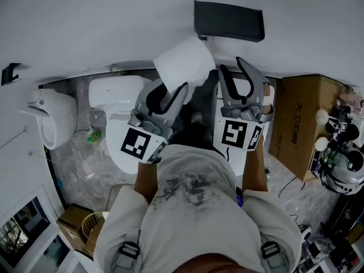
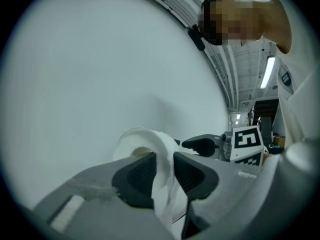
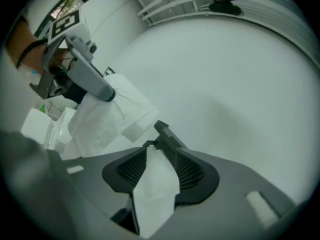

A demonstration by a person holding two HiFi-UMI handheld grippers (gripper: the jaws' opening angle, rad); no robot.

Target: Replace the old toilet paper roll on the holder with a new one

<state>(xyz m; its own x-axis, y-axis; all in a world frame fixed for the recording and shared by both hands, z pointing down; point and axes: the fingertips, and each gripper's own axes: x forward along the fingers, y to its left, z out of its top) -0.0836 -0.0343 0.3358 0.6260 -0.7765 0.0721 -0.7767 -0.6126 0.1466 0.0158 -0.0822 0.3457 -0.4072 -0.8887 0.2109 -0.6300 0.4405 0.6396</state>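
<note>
In the head view my left gripper (image 1: 170, 89) holds a white toilet paper roll (image 1: 183, 66) up against the white wall, just below and left of the black holder (image 1: 228, 20). The left gripper view shows its jaws (image 2: 164, 160) shut on the roll's wall (image 2: 142, 140), one pad in the core and loose paper hanging down between them. My right gripper (image 1: 236, 67) is raised beside it, under the holder. In the right gripper view a loose white sheet (image 3: 155, 184) is pinched between its pads (image 3: 159, 151), and a black bracket piece (image 3: 163, 131) sits just past the tips.
Below stand a white toilet (image 1: 116, 95) and a white wall fixture (image 1: 54, 115) at left. A cardboard box (image 1: 304, 118) and cluttered gear (image 1: 341, 152) stand at right. A wicker bin (image 1: 94, 223) sits on the floor lower left.
</note>
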